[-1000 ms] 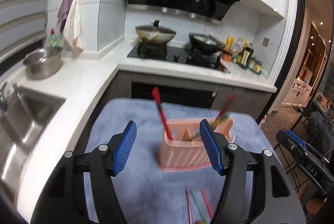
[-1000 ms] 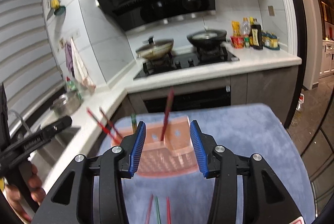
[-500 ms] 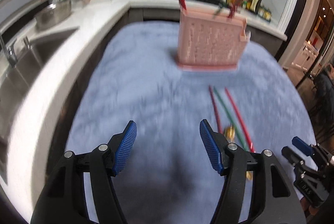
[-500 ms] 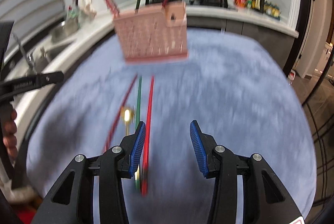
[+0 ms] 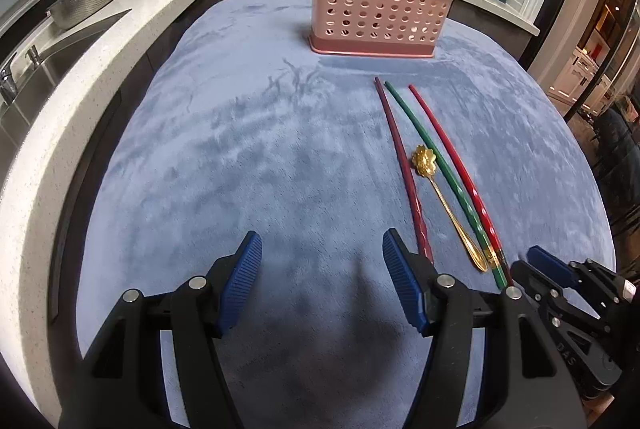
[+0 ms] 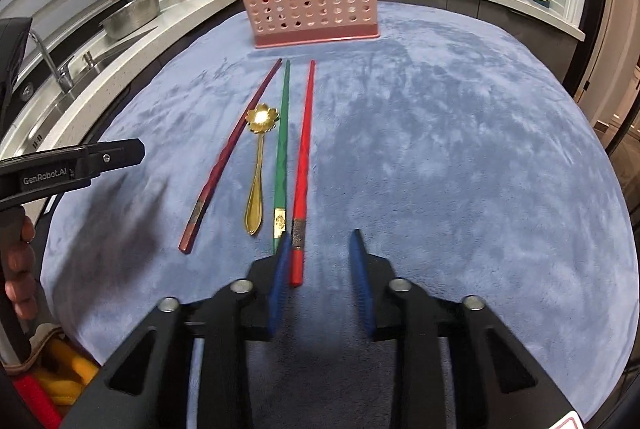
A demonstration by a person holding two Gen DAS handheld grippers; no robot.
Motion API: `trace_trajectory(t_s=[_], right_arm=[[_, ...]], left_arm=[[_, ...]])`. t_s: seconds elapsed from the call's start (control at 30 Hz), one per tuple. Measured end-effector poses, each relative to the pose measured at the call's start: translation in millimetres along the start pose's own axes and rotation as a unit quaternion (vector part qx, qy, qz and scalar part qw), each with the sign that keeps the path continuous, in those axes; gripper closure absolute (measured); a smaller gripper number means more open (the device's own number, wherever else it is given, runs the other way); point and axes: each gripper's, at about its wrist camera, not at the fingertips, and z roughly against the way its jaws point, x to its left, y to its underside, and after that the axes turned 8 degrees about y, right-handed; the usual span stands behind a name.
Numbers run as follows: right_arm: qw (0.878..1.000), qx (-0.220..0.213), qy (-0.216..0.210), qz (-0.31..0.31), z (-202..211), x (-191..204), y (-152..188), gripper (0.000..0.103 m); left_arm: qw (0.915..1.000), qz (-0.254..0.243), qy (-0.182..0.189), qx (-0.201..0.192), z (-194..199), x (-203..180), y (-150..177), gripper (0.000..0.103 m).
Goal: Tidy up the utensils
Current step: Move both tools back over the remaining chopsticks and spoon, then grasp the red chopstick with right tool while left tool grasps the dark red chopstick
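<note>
Blue cloth lies bare at 3 o'clock. Right claw, narrowing yet unpinched, straddles the red chopstick's near end; left claw spread, empty.

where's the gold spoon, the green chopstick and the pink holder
gold spoon (image 6: 262, 119): right wrist view, on its flower-shaped bowl.
green chopstick (image 6: 283, 133): right wrist view, on the middle of its shaft.
pink holder (image 5: 376, 13): left wrist view, on its perforated front wall.
</note>
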Motion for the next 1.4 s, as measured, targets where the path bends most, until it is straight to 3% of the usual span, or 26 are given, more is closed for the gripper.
trace_trajectory(t_s=[0.1, 0.8, 0.9, 1.27, 1.4], right_arm=[[1.0, 0.005, 0.0, 0.002, -3.9, 0.7, 0.0, 0.087], [1.0, 0.016, -0.012, 0.017, -18.3, 7.0, -2.0, 0.09], [1.0, 0.016, -0.008, 0.013, -19.5, 4.9, -2.6, 0.096], [1.0, 0.014, -0.006, -0.027, -18.4, -13.0, -2.0, 0.096], [1.0, 0.014, -0.006, -0.027, -17.1, -13.4, -1.1, 0.096]], left_arm=[[1.0, -0.006, 0.0, 0.001, -0.2, -3.0, 0.7, 0.043], [0.999, -0.036, 0.014, 0.022, -10.8, -20.7, 5.1, 0.043], [0.9984, -0.044, 0.021, 0.029, -14.3, -25.0, 6.0, 0.043], [0.9938, -0.075, 0.053, 0.062, -32.3, -45.2, 11.8, 0.044], [0.9929, -0.073, 0.054, 0.077, -41.5, -45.8, 14.0, 0.048]])
